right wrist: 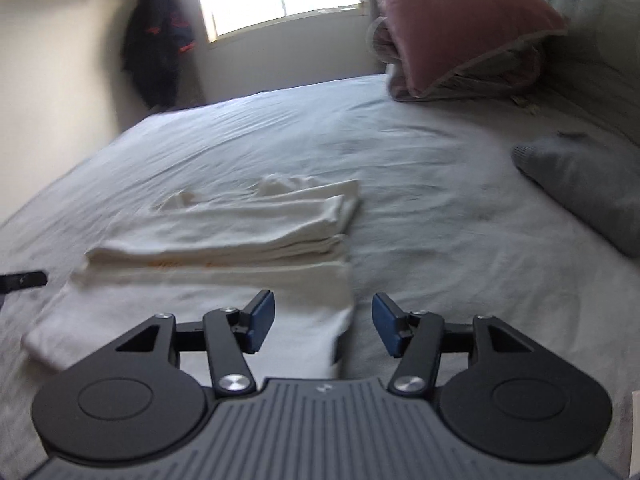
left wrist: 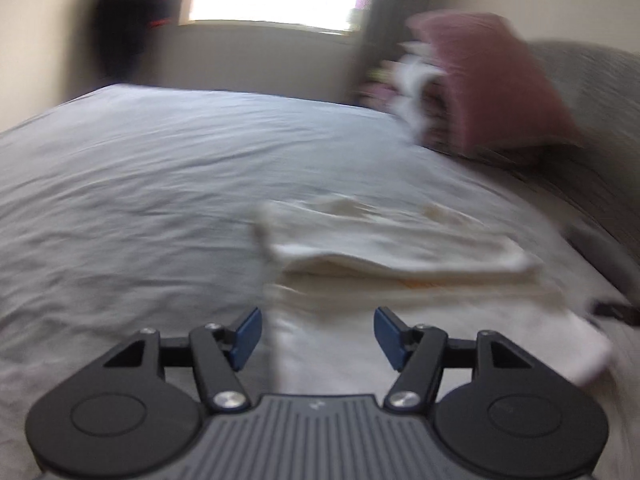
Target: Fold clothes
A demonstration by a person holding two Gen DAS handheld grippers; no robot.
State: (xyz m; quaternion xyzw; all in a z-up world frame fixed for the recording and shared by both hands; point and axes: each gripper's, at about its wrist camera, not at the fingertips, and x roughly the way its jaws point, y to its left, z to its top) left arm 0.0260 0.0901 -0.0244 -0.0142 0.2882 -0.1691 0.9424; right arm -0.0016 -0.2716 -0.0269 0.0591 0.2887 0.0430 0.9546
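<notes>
Jaws apart and empty on both the left gripper [left wrist: 316,334] and right gripper [right wrist: 323,322], cream garment [right wrist: 224,240] half-folded on the bed [right wrist: 420,184], and a one-layer pinch could drag those stacked folds open.

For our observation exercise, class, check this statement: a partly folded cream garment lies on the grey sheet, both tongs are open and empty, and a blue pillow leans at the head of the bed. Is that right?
Not quite. The pillow is pink, not blue, as the right wrist view shows. The rest stands: the cream garment lies partly folded on the grey sheet, and the left tongs and right tongs are open and empty.
</notes>
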